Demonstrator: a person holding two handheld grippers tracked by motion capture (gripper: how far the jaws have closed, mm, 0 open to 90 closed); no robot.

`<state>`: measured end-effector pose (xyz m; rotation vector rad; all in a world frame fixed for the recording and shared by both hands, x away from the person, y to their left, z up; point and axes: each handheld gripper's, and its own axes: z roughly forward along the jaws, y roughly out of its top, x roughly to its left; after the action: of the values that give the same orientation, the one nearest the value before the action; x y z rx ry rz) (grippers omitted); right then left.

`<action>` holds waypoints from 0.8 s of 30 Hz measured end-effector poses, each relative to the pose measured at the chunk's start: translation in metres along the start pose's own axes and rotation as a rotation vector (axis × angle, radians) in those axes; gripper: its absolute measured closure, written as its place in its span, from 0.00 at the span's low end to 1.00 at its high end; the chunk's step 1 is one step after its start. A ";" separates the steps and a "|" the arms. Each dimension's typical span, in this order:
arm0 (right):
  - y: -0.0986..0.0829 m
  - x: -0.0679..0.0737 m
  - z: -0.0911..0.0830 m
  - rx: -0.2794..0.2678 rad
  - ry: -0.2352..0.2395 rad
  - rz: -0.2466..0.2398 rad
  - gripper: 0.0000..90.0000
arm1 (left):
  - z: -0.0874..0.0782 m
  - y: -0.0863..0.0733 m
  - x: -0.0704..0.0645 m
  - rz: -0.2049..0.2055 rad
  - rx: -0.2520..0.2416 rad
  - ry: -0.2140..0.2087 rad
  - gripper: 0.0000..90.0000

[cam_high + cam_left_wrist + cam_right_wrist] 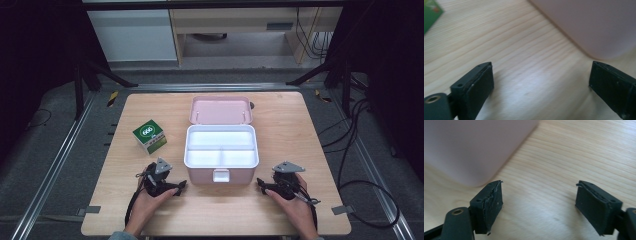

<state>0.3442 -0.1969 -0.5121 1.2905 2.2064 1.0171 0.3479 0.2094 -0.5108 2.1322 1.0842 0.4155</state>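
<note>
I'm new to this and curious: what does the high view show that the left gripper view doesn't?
High view alone: the box's white compartments, its raised lid, both hands, and the right gripper. Left gripper view alone: the close wood grain between the left gripper's open jaws. Both: the table, the box's pink wall, and the green carton.

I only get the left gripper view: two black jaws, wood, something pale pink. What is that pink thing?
Observer: An open pink box, its lid laid back flat on the table.
Operator: Anything inside it?
Observer: No, its white tray has three bare compartments.
Operator: And the green corner at my top left?
Observer: A small green and white carton, standing apart from the box on its left.
Operator: Where's the other gripper?
Observer: The right gripper rests open near the box's front right corner, mirroring the left gripper.
</note>
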 end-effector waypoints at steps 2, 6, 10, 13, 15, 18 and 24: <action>0.000 0.007 -0.005 -0.012 0.018 -0.025 0.27 | -0.001 0.002 -0.010 0.032 -0.005 -0.032 0.08; 0.001 0.020 -0.011 -0.026 0.072 -0.065 0.26 | -0.002 0.006 -0.029 0.089 -0.030 -0.089 0.12; 0.007 0.027 -0.010 -0.054 0.107 -0.095 0.28 | -0.001 0.011 -0.037 0.113 -0.054 -0.108 0.16; 0.011 0.030 -0.008 -0.068 0.125 -0.103 0.32 | 0.002 0.014 -0.039 0.108 -0.071 -0.136 0.21; 0.014 0.031 -0.007 -0.074 0.135 -0.118 0.35 | 0.002 0.015 -0.038 0.100 -0.079 -0.147 0.26; 0.017 0.032 -0.005 -0.078 0.149 -0.129 0.36 | 0.001 0.016 -0.037 0.098 -0.085 -0.138 0.30; 0.022 0.037 0.000 -0.077 0.163 -0.163 0.37 | 0.002 0.018 -0.034 0.086 -0.095 -0.125 0.39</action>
<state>0.3383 -0.1586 -0.4945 1.0081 2.3226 1.1665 0.3387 0.1738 -0.4983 2.0957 0.8882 0.3615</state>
